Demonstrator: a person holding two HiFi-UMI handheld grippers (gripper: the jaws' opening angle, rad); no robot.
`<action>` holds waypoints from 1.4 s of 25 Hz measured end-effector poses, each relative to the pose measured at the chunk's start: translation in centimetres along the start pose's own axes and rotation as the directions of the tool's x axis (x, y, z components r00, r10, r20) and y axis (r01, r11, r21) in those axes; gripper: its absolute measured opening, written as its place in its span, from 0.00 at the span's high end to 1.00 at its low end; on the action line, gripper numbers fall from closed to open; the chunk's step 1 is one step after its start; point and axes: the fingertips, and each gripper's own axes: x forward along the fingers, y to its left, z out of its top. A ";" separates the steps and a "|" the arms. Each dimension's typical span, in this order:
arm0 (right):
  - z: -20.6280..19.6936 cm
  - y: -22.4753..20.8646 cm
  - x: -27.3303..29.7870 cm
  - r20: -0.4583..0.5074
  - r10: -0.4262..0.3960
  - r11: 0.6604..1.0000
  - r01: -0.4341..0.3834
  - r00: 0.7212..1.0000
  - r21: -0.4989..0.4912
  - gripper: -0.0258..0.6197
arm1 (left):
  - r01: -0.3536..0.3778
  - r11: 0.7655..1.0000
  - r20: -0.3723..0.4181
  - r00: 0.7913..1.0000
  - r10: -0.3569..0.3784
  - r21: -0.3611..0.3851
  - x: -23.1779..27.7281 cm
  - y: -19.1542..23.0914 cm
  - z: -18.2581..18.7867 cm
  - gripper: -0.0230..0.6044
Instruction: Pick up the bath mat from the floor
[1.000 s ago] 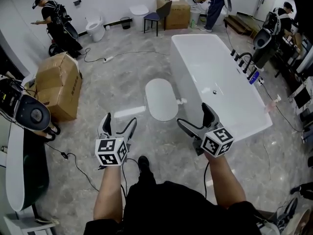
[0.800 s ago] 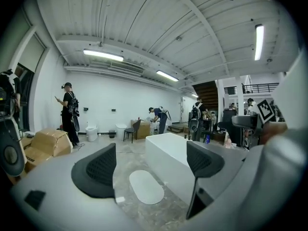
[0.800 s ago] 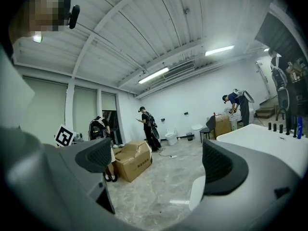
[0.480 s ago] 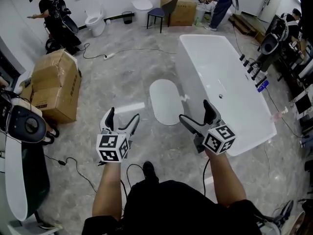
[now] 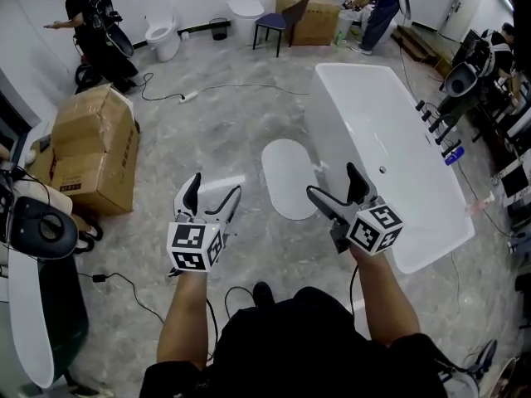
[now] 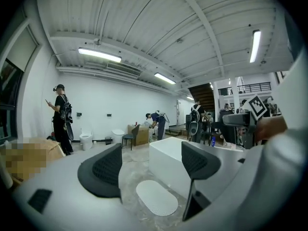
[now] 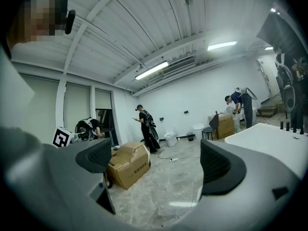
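Pointing ahead | left gripper [image 5: 214, 185]: jaws just closing, empty | right gripper [image 5: 331, 181]: jaws apart

1. The bath mat [image 5: 289, 178] is a plain white oval with rounded ends, thin and unfolded.
2. It lies flat on the grey marbled floor [image 5: 216, 131], with its long axis running from near to far.
3. It sits just left of the white bathtub [image 5: 377, 131], beside the tub's side wall; whether the two touch cannot be told.

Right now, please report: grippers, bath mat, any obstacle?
Left gripper open, empty, jaws just closing slightly. Right gripper open, empty. Bath mat flat on floor beside bathtub, untouched. Nothing blocks it.
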 end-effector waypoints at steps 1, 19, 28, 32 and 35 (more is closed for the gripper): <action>0.0 0.2 0.6 -0.003 0.003 1.000 -0.003 1.000 0.001 0.07 | 0.016 1.000 0.015 1.000 -0.016 -0.011 0.0 0.4 0.3 0.34; -1.6 -2.5 10.2 -0.045 0.053 0.997 -0.050 0.998 0.055 0.07 | -0.035 0.998 0.074 0.996 0.039 -0.049 4.6 7.3 1.6 0.35; -2.0 -9.0 18.4 -0.075 0.025 0.995 -0.017 0.997 0.099 0.07 | -0.065 0.998 -0.040 0.997 0.066 0.020 13.6 11.8 0.3 0.37; -1.9 -11.6 22.3 -0.091 0.040 0.993 -0.029 0.995 0.117 0.07 | -0.081 0.997 -0.076 0.994 0.081 -0.005 17.7 13.9 0.1 0.37; -1.8 -13.6 24.7 -0.103 0.050 0.990 -0.036 0.993 0.133 0.07 | -0.079 0.996 -0.085 0.993 0.076 -0.032 20.8 14.7 0.7 0.37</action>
